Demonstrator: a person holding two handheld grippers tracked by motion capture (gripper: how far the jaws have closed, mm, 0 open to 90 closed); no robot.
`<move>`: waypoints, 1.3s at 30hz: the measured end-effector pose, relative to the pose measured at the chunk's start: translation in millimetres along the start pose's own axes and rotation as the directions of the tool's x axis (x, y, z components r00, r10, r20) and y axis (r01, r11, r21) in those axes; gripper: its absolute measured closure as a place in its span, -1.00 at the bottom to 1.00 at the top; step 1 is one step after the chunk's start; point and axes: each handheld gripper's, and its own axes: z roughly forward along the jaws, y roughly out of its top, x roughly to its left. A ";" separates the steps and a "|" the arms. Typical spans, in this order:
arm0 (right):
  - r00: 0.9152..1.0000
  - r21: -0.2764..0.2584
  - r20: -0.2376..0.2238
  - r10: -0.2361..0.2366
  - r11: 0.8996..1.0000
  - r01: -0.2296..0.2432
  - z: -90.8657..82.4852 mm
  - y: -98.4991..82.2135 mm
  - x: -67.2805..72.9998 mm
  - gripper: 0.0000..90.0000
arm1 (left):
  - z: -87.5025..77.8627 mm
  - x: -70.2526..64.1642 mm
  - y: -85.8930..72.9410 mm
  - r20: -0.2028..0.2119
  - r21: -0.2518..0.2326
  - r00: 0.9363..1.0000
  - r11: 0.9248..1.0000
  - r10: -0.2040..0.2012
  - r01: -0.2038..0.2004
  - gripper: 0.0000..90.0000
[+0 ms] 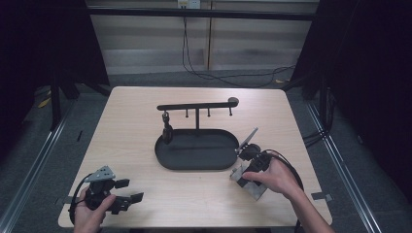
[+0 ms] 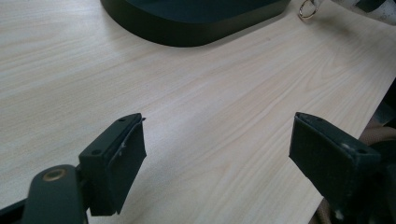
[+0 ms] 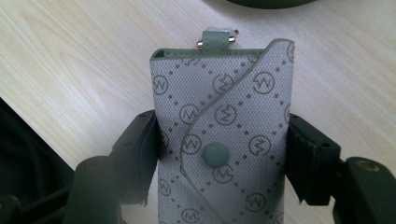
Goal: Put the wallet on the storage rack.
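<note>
Right now my right gripper (image 3: 219, 154) is clamped on the grey patterned key pouch (image 3: 224, 135), jaws pressing both its sides, snap flap facing up. Pouch sits low over the wooden table (image 1: 136, 145), just beside the right end of the black oval tray (image 1: 197, 150); its metal ring (image 2: 308, 9) lies near the tray's rim. Tray carries a stand with a hook bar (image 1: 197, 105). My left gripper (image 2: 215, 154) is released, jaws wide apart over bare table at the near left corner.
</note>
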 end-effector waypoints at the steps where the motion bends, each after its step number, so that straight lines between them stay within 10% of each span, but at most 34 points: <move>1: 1.000 0.000 0.002 -0.001 1.000 0.001 -1.7 0.4 0.4 -0.24 | 0.2 -0.2 0.0 -0.001 0.000 1.000 1.000 0.002 -0.002 -0.59; 39: 0.993 0.010 0.087 0.077 0.997 -0.078 -42.3 32.1 -7.4 -0.24 | -0.6 1.0 -0.2 0.003 0.003 1.000 1.000 0.002 -0.002 -0.59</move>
